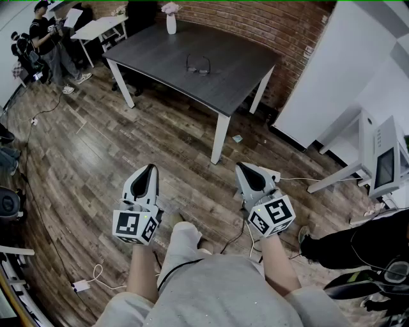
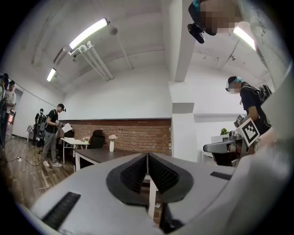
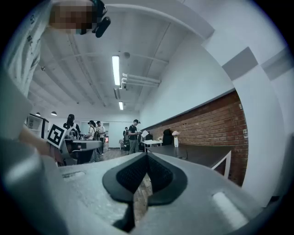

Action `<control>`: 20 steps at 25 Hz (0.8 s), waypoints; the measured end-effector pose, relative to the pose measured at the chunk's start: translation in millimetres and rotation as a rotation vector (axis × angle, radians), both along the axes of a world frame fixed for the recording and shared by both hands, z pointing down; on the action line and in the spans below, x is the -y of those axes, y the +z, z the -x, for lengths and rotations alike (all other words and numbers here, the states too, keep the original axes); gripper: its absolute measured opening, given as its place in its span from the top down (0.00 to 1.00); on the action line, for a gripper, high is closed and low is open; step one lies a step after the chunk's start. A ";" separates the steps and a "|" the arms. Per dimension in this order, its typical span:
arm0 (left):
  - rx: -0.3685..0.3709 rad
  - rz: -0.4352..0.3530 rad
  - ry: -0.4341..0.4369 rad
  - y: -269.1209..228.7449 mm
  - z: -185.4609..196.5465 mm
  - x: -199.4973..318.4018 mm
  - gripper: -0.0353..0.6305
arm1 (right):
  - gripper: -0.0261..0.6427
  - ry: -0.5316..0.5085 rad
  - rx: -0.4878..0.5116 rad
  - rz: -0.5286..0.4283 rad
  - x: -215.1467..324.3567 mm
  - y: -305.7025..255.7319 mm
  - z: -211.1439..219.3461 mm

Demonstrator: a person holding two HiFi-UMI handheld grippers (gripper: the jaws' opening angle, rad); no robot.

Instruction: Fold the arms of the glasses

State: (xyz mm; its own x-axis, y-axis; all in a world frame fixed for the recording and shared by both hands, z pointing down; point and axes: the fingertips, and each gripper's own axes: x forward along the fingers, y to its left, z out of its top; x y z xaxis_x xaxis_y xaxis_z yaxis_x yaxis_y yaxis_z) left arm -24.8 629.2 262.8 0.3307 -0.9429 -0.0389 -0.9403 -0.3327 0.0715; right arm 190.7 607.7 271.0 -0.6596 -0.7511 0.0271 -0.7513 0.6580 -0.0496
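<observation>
A pair of dark-framed glasses lies on the dark table, arms spread, near its middle. Both grippers are held far back from the table over the wooden floor, in front of the person's legs. My left gripper is shut with nothing in it; its black pads meet at the tips. My right gripper is shut and empty too, its pads pressed together. Each gripper points level toward the table, which the right gripper view shows as a table against the brick wall.
A white vase with pink flowers stands at the table's far edge. Behind it runs a brick wall. People stand at the far left by a white table. Cables cross the floor; a white machine stands at right.
</observation>
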 end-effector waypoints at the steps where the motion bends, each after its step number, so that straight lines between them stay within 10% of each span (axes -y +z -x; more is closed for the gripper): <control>1: -0.001 0.001 0.000 1.3 0.2 2.9 0.93 | 0.96 -0.001 -0.002 0.000 2.7 1.2 0.3; 15: 0.009 -0.002 0.070 14.8 3.0 88.2 0.93 | 0.96 0.020 -0.020 0.020 79.1 14.0 15.0; 20: -0.001 0.024 0.085 21.5 16.4 141.2 0.93 | 0.76 0.017 -0.028 0.050 128.4 23.5 33.4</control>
